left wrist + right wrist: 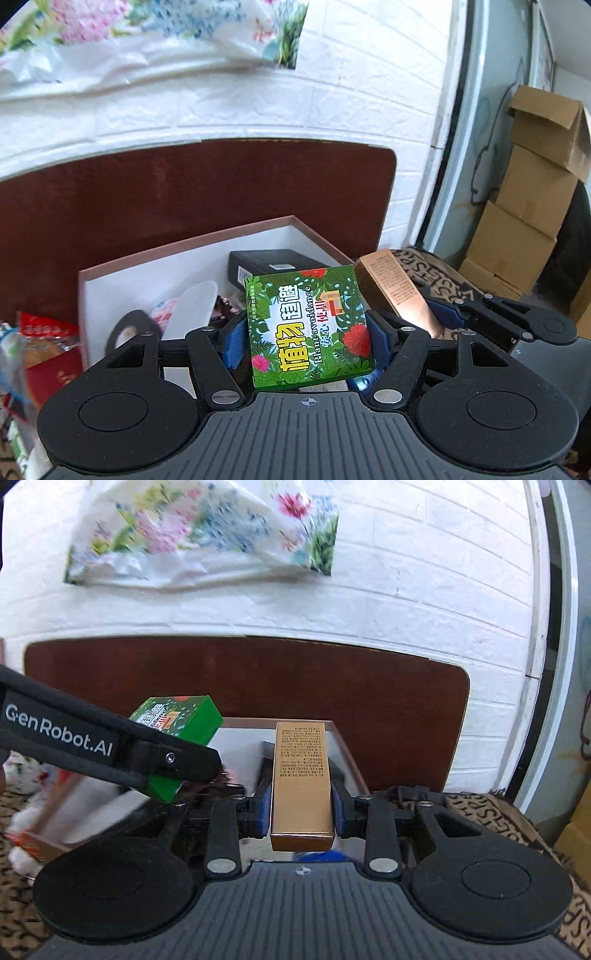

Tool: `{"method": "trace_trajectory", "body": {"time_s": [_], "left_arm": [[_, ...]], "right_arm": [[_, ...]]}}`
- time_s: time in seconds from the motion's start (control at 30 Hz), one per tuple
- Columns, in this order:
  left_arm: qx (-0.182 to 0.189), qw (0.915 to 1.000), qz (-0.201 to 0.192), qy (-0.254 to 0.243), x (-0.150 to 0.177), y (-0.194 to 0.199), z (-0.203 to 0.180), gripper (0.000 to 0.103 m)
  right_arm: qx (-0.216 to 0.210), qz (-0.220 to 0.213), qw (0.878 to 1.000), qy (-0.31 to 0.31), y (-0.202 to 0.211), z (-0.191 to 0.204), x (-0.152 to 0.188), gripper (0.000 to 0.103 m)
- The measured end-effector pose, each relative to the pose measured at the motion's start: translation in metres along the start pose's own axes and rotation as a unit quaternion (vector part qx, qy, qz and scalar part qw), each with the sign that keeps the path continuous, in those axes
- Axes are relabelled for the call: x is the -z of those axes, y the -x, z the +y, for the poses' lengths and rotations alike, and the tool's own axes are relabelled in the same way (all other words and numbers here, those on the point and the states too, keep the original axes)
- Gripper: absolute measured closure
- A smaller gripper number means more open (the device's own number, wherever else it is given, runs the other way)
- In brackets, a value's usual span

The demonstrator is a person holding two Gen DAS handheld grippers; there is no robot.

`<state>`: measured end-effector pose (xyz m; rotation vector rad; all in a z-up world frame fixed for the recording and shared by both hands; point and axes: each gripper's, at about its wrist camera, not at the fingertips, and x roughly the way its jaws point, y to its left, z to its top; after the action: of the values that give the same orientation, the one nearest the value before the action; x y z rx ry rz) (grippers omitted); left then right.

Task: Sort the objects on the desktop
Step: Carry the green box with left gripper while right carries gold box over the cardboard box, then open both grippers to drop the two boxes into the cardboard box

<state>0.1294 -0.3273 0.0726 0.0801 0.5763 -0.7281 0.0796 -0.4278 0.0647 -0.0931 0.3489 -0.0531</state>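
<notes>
Tools raised: our left tool (308, 328) grips a green box (310, 326), our right tool (301, 806) a gold carton (301, 775), long axis forward; the open bin (207, 236) lies just ahead below both.

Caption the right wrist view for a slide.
Right gripper holds a gold carton above the storage box, beside the left gripper's green box.

Black left gripper (306, 332), blue-padded fingers (232, 341), silver screws.
</notes>
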Motion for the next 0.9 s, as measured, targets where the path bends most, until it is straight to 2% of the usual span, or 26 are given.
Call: {"method": "trace_trajectory", "body": {"time_s": [0.17, 0.23, 0.27, 0.3, 0.37, 0.5, 0.57, 0.73, 0.9], "left_arm": [[0.004, 0.9999, 0.013, 0.009, -0.007, -0.033, 0.008, 0.036], [0.011, 0.9997, 0.018, 0.010, -0.007, -0.045, 0.010, 0.035], [0.016, 0.9996, 0.021, 0.009, -0.007, -0.050, 0.011, 0.026], [0.017, 0.9996, 0.022, 0.009, -0.006, -0.055, 0.011, 0.023], [0.023, 0.9995, 0.021, 0.006, -0.004, -0.060, 0.013, 0.014], [0.044, 0.9987, 0.011, 0.021, 0.005, -0.055, 0.022, 0.000], [0.052, 0.9978, 0.015, 0.039, 0.010, -0.052, 0.027, 0.000], [0.054, 0.9961, 0.036, 0.060, 0.021, -0.045, 0.028, 0.000], [0.044, 0.9979, 0.026, 0.039, 0.030, -0.031, 0.019, 0.000]], "right_arm": [[0.022, 0.006, 0.998, 0.059, -0.034, 0.001, 0.002, 0.067], [0.014, 0.021, 0.997, 0.071, -0.048, 0.001, 0.003, 0.067], [0.010, 0.026, 0.996, 0.080, -0.055, 0.002, 0.003, 0.066], [0.011, 0.025, 0.996, 0.090, -0.058, 0.003, 0.005, 0.065], [0.030, 0.017, 0.993, 0.110, -0.059, 0.008, 0.007, 0.041], [0.055, -0.002, 0.990, 0.126, -0.049, 0.011, 0.011, 0.019], [0.063, -0.007, 0.990, 0.129, -0.041, 0.012, 0.013, 0.007], [0.056, -0.008, 0.992, 0.117, -0.020, 0.019, 0.018, 0.001], [0.024, -0.009, 0.996, 0.082, -0.008, 0.022, 0.017, 0.000]]}}
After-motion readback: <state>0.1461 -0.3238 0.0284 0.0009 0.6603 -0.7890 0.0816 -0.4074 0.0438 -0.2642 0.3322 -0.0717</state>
